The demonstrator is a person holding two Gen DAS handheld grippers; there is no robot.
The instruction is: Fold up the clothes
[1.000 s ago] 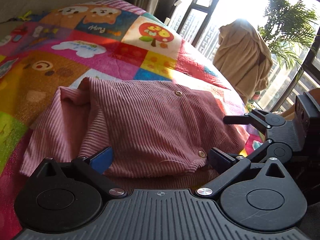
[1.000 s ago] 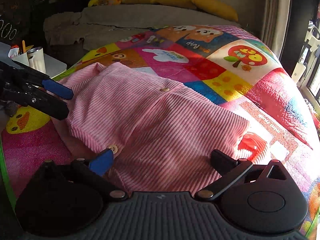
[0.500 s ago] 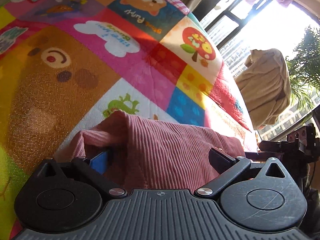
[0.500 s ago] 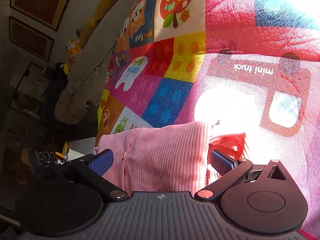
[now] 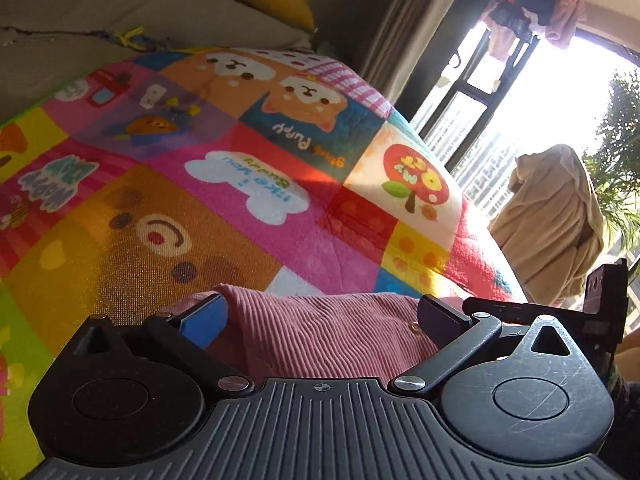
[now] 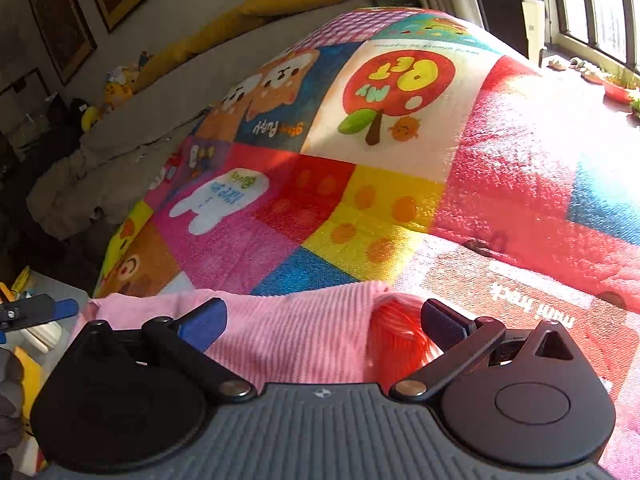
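Flanking the pink garment's near edge, both tongs spread wide.

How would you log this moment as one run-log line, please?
left claw: open | right claw: open | pink garment: between both, on quilt

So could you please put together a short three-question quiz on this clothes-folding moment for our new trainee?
1. True or false: the pink garment lies between the open jaws of the right gripper.
2. What does the garment rest on: A) a bare wooden floor, B) a colourful cartoon blanket, C) a glass table?
3. Fill in: in the left wrist view, a beige cloth hangs near the bright ____.

Key: 1 true; 2 B; 3 window.
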